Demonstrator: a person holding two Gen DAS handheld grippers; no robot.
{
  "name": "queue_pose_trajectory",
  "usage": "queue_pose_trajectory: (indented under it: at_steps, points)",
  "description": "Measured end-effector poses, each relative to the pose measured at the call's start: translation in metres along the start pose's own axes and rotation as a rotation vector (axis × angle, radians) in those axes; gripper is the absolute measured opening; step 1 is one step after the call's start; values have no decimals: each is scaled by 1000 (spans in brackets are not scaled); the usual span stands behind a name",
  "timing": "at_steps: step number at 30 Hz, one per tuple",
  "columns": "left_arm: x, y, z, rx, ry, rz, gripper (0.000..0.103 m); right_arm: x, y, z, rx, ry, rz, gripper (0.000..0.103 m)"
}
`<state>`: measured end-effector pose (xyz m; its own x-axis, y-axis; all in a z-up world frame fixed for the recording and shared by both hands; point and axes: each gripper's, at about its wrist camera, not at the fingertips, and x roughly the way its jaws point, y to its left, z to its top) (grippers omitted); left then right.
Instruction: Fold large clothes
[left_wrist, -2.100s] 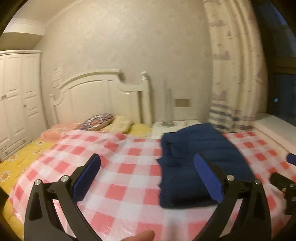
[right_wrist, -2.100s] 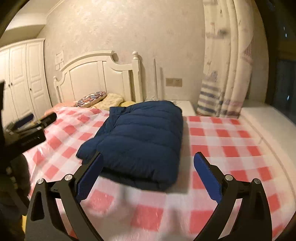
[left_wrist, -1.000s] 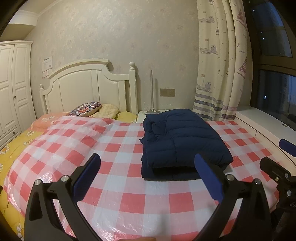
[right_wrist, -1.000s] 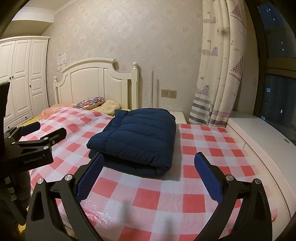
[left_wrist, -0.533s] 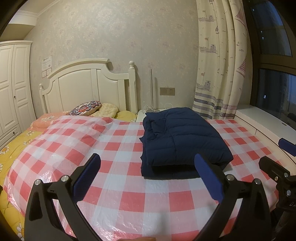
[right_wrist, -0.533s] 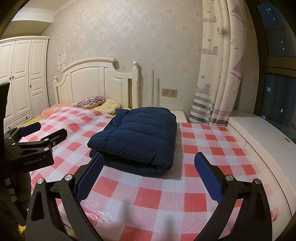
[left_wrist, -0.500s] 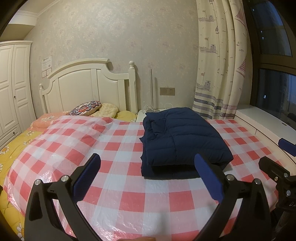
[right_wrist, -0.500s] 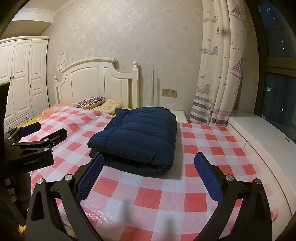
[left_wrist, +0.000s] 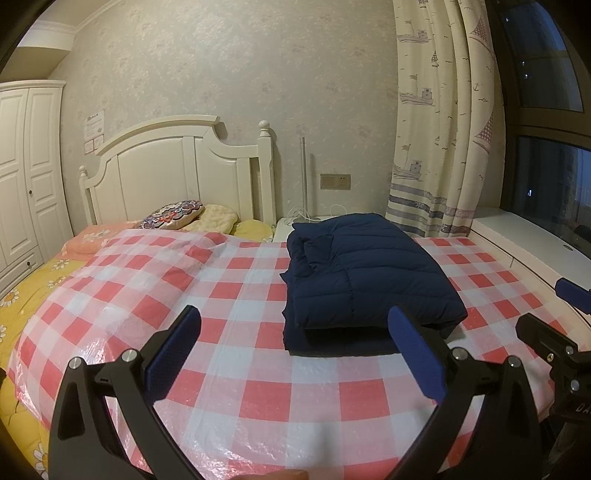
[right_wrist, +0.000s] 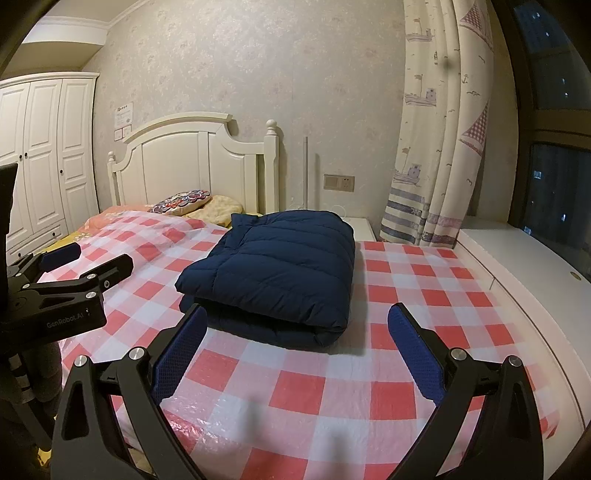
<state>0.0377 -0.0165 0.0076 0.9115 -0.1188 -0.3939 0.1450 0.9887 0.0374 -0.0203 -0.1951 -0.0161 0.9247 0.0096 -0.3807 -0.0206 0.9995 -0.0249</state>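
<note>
A navy quilted down jacket (left_wrist: 365, 273) (right_wrist: 280, 269) lies folded into a thick rectangle on the red-and-white checked cover (left_wrist: 229, 295) (right_wrist: 406, 314) of the bed. My left gripper (left_wrist: 293, 336) is open and empty, held back from the jacket's near left corner. My right gripper (right_wrist: 297, 336) is also open and empty, just short of the jacket's near folded edge. Each gripper shows at the edge of the other's view: the right gripper (left_wrist: 554, 317) at the far right, the left gripper (right_wrist: 77, 266) at the left.
A white headboard (left_wrist: 177, 173) and pillows (left_wrist: 173, 216) stand at the bed's far end. A white wardrobe (right_wrist: 44, 158) is at left. A nightstand (right_wrist: 362, 227), a curtain (left_wrist: 439, 129) and a white window ledge (right_wrist: 524, 258) run along the right.
Both grippers have pulled back and risen from the jacket, so more of the bed shows; over the last half second nothing has visibly moved. The jacket stays folded.
</note>
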Motion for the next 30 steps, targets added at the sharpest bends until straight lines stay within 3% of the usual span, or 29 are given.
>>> queue_pose_trajectory:
  at_steps: [30]
  points:
    - [-11, -1, -2, 12, -22, 11, 101, -1, 8, -4, 10, 3, 3, 96]
